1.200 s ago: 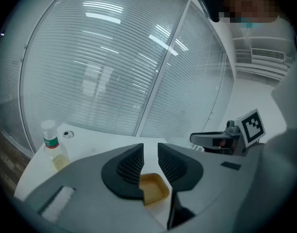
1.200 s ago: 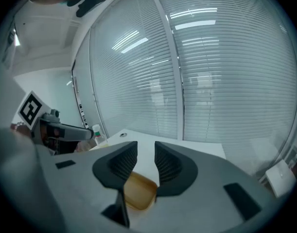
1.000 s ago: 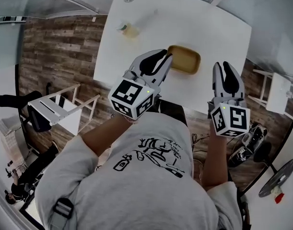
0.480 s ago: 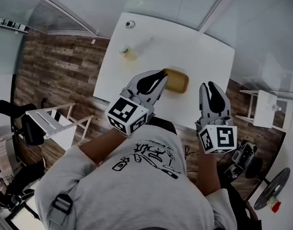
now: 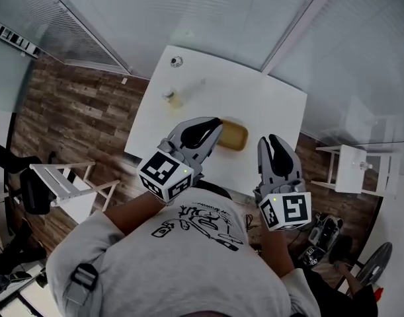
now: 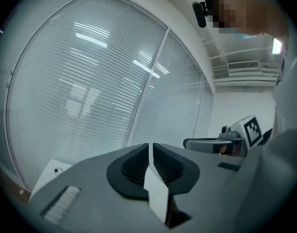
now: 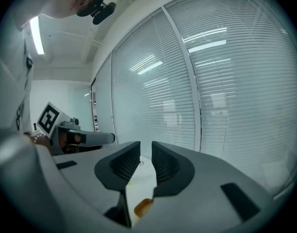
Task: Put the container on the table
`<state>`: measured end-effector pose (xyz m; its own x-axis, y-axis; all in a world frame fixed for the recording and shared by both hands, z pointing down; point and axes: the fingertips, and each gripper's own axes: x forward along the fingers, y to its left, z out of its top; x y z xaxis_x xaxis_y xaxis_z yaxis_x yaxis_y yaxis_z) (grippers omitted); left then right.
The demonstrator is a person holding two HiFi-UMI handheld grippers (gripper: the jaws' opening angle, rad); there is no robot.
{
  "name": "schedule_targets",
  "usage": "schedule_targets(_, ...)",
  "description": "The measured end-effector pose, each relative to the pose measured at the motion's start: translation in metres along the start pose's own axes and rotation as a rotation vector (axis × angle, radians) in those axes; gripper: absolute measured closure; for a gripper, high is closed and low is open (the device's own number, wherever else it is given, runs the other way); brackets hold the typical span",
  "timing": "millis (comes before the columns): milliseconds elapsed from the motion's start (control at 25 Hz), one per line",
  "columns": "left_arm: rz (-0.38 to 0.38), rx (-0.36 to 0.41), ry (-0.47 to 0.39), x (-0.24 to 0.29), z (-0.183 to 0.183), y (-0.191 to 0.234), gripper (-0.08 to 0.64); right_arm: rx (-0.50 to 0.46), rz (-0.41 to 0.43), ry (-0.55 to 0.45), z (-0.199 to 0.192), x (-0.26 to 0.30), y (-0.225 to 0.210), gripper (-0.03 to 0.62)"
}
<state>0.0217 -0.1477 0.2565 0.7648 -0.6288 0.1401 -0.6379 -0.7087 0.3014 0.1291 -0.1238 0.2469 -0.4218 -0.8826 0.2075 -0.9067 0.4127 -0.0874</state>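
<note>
The container (image 5: pixel 233 136), a shallow yellow-brown tub, rests on the white table (image 5: pixel 268 104) near its front edge. My left gripper (image 5: pixel 215 125) is held up above the table's near side, its tip overlapping the tub's left end in the head view. In the left gripper view its jaws (image 6: pixel 150 147) are shut and empty. My right gripper (image 5: pixel 271 141) hovers right of the tub, apart from it. It (image 7: pixel 146 147) is shut down to a narrow slit with nothing in it, and the container (image 7: pixel 142 207) shows far below.
A small bottle (image 5: pixel 172 98) with yellowish contents stands at the table's left side, and a small round object (image 5: pixel 177 61) lies at the far left corner. Window blinds (image 5: pixel 188 18) run behind the table. A white chair (image 5: pixel 63 183) is left, a white stool (image 5: pixel 354 170) right.
The head view has risen and pulled back, so the table and container look smaller and farther. Both grippers keep the same stance, held up in front of the person.
</note>
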Motion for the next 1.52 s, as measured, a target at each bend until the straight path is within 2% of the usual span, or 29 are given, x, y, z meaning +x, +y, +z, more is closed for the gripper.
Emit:
schedule_targets(360,-0.045,0.016,-0.021,-0.013,0.020,-0.021,0.532,-0.015,0.024,-0.025,0.022,-0.013,0.022,0.529)
schedule_targets(560,-0.039,0.011,-0.037,-0.016,0.022,-0.032,0.532,-0.024,0.038,-0.055,0.029,-0.022,0.032,0.534)
schedule_targets(1000,-0.029,0.023,-0.037,-0.014,0.020,-0.027,0.532,-0.037,0.007,-0.060,0.031,-0.024,0.030,0.561)
schedule_targets(1520,-0.032,0.013,-0.037,-0.013,0.019,-0.025,0.532,-0.014,-0.016,-0.054,0.030,-0.020,0.025,0.561)
